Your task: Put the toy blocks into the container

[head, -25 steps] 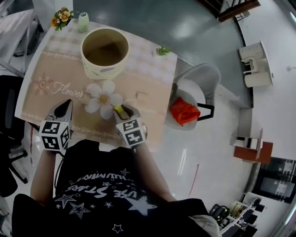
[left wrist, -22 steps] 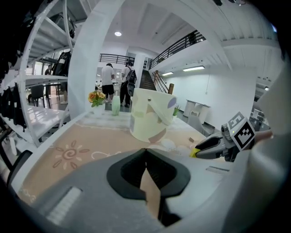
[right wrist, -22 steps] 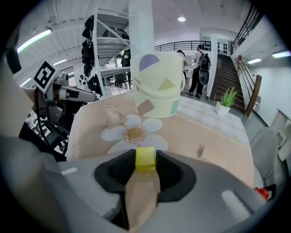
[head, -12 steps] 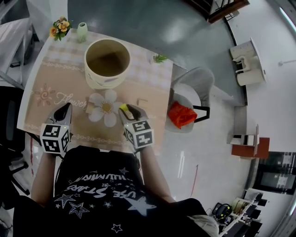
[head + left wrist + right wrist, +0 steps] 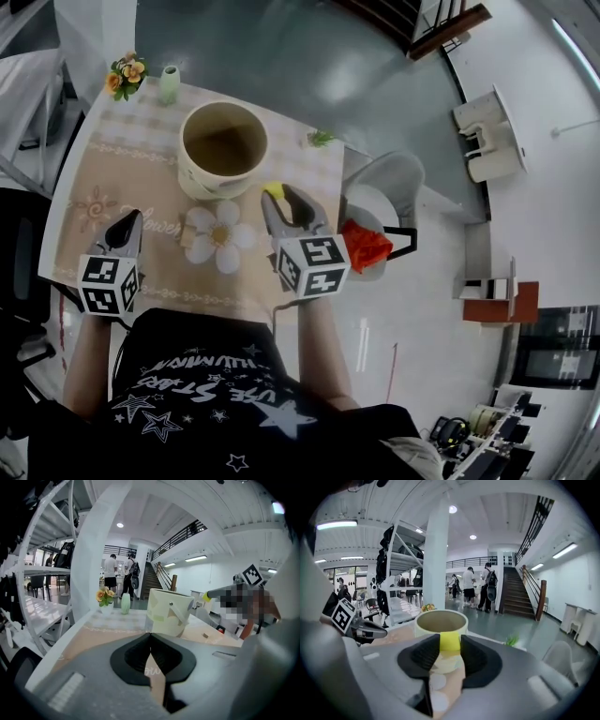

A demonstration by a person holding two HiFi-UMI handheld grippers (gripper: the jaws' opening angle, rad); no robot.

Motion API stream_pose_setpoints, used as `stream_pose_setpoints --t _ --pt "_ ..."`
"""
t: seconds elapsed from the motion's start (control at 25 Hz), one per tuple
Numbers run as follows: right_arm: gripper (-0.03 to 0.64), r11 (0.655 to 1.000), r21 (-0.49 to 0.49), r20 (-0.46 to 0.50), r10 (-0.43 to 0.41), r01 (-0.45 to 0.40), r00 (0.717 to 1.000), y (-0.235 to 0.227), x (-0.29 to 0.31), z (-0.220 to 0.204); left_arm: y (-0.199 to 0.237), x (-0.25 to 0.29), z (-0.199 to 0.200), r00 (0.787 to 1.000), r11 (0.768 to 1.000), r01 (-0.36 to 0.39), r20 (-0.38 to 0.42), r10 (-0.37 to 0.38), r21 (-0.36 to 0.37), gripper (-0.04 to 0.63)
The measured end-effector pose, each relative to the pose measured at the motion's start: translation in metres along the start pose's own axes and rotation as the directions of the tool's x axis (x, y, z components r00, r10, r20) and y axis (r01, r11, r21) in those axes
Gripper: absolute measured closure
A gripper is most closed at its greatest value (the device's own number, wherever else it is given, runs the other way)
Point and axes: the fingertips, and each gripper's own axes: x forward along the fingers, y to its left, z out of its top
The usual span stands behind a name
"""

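Observation:
My right gripper point(image 5: 279, 197) is shut on a small yellow block point(image 5: 274, 190), held up in the air just right of the cream bucket point(image 5: 191, 161). In the right gripper view the yellow block point(image 5: 450, 641) sits pinched between the black pads, with the bucket's point(image 5: 419, 628) open mouth right behind it. My left gripper point(image 5: 128, 221) hovers over the table's left side, shut and empty; its jaws point(image 5: 150, 641) meet in the left gripper view. A small wooden block point(image 5: 188, 240) lies by the white flower mat point(image 5: 223, 236).
A flower pot point(image 5: 126, 74), a green vase point(image 5: 169, 83) and a tiny plant point(image 5: 321, 139) stand on the far part of the table. A grey chair point(image 5: 398, 178) with a red-orange bundle point(image 5: 367, 246) is right of the table. People stand far off by a staircase.
My right gripper has risen from near the flower mat and moved toward the bucket, carrying the yellow block. My left gripper has shifted a little away from the mat.

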Motion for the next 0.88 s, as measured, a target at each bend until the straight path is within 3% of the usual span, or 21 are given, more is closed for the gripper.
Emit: stream_pose_setpoints --t 0.32,0.88 --pt "0.474 0.996 -0.088 0.102 0.036 -0.027 0.994 0.009 0.032 0.063 0.016 0.001 0.019 0.999 1.0 -0.016 0.05 0.016 -0.002 0.584" --pt "0.474 0.997 -0.06 0.046 0.058 -0.055 0.997 0.028 0.08 0.048 0.028 0.003 0.024 0.998 1.0 -0.018 0.054 0.018 -0.003 0.584"
